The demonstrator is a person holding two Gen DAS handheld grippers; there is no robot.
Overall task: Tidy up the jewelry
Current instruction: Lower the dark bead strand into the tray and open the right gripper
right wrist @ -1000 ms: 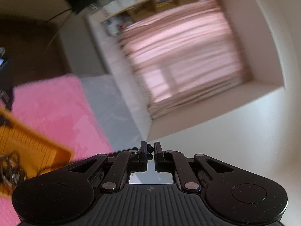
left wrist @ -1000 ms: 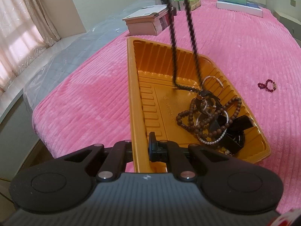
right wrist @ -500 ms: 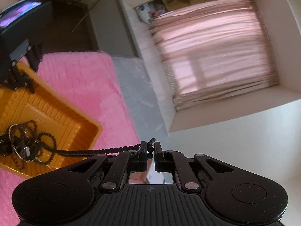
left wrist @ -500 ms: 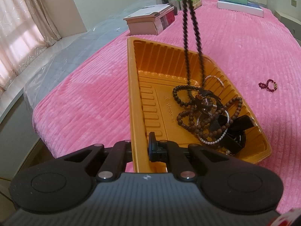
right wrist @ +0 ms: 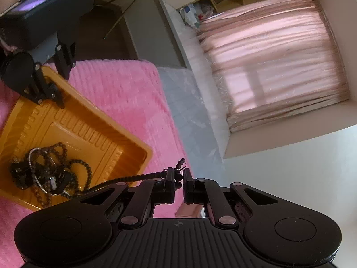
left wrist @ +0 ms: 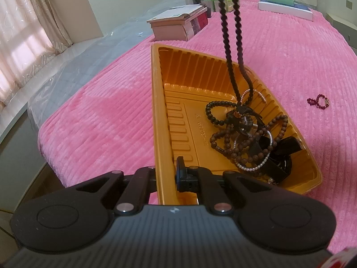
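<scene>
The orange ribbed plastic tray (left wrist: 160,120) has a glossy, moulded finish. It sits on a pink plush bedspread (left wrist: 107,120), soft and corded in ridges. The long black bead necklace (left wrist: 232,51) looks matt; the brown round-bead strands (left wrist: 236,143) look like dull wood, the small white bead loop (left wrist: 252,168) pearly. Both claws are matt black plastic.

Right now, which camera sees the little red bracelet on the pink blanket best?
The left wrist view: the red bracelet lies in plain sight on the pink blanket, right of the orange tray. The right wrist view doesn't show it at all.
</scene>
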